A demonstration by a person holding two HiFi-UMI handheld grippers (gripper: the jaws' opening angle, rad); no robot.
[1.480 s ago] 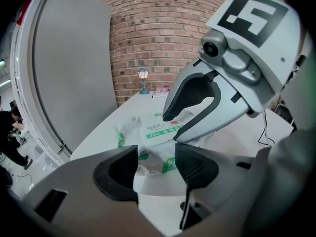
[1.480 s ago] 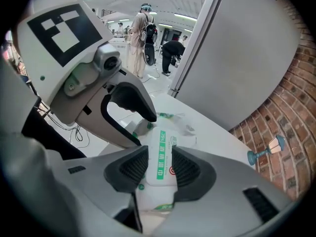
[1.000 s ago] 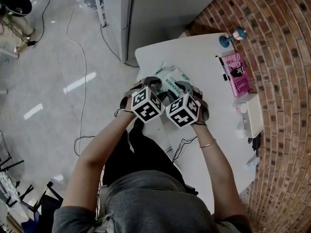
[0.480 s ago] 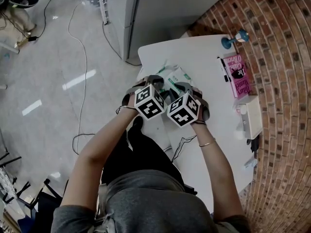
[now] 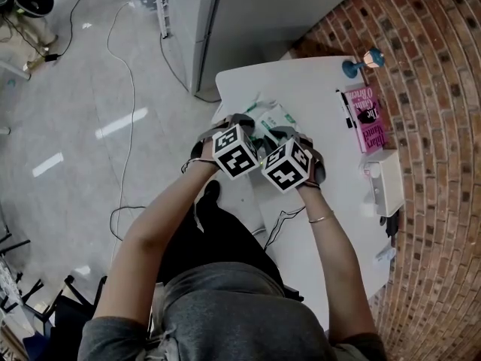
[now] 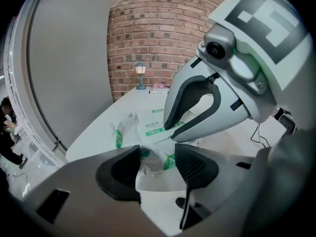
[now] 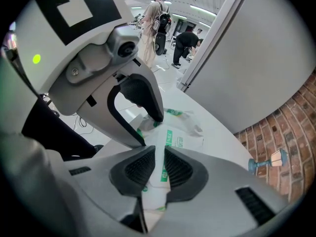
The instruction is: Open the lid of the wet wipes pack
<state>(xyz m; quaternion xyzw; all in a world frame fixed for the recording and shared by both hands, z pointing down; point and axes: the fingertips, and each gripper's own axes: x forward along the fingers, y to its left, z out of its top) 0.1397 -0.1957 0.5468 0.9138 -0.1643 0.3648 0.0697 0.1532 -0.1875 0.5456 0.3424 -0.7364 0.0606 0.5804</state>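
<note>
The wet wipes pack (image 5: 272,116), white with green print, lies on the white table (image 5: 316,89) near its left edge. Both grippers meet over its near end. My left gripper (image 5: 244,126) has the pack's crumpled end (image 6: 154,158) filling the gap between its pads. In the left gripper view my left gripper (image 6: 157,164) points down at the pack (image 6: 153,127). My right gripper (image 5: 276,137) comes in from the right. In the right gripper view its (image 7: 159,169) jaws are closing, and a white and green strip of the pack (image 7: 162,174) fills the narrow gap between them. The lid is hidden.
A pink book (image 5: 368,116) and a black pen (image 5: 343,107) lie at the table's right side. A small blue lamp (image 5: 366,59) stands at the far corner and a white box (image 5: 389,179) nearer. A cable (image 5: 289,220) crosses the near table. A grey cabinet (image 5: 248,13) stands behind.
Both grippers have stayed over the pack's near end. Only the head view has shifted a little.
</note>
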